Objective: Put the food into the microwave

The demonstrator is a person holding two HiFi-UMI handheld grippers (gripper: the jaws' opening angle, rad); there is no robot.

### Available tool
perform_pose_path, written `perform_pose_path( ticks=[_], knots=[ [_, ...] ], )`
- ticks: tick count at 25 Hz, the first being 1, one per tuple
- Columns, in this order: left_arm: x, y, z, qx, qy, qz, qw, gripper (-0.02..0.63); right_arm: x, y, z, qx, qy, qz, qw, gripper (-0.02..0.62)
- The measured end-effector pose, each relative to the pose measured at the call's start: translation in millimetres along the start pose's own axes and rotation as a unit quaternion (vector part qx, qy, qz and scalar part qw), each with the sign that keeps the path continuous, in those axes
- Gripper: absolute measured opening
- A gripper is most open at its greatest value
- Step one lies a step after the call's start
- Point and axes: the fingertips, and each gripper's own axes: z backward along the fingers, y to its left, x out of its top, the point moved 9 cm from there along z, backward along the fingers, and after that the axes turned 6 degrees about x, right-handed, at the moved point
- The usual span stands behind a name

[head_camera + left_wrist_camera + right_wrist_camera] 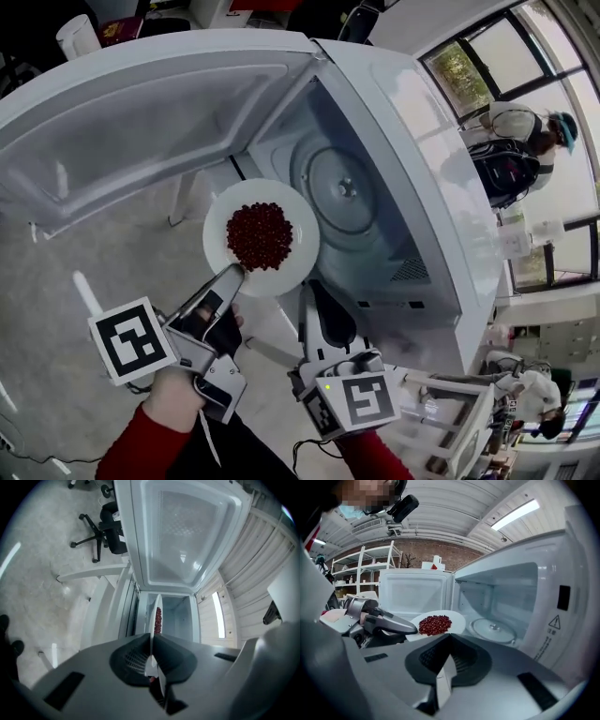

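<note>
Pinching near rim of white plate with left gripper, jaws shut tight on it. Beside it at same rim, right gripper, jaws closed together on nothing. Heap of red beans mid-plate, held before microwave mouth; door swung wide leftward, turntable just beyond.

The left sleeve and right sleeve are red. The left gripper and right gripper are long and grey, with dark ribbed pads. Each carries a white cube with black square markers, the left cube and the right cube.
</note>
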Motion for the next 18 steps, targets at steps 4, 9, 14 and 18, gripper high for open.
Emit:
perform_pose_path(
  ticks=[4,9,14,18],
  knots=[
    [8.1,-2.9,-27.6,-0.004,0.027,-0.016,0.9995,0.019,-4.1,-3.0,-9.4,-0.009,0.015,0.004,1.000,0.014],
    [13.6,-9.9,-58.8,0.001,0.050,-0.044,0.9978,0.020,-3.7,-8.6,-14.2,-0.026,0.028,0.004,0.999,0.014],
    [17.2,-21.8,-87.5,-0.005,0.072,-0.069,0.9950,0.018,1.8,-12.6,-12.4,-0.044,0.035,-0.001,0.998,0.014],
    [18.5,-28.6,-107.3,-0.005,0.083,-0.081,0.9933,0.018,4.6,-13.9,-13.2,-0.050,0.026,0.004,0.998,0.013]
  ],
)
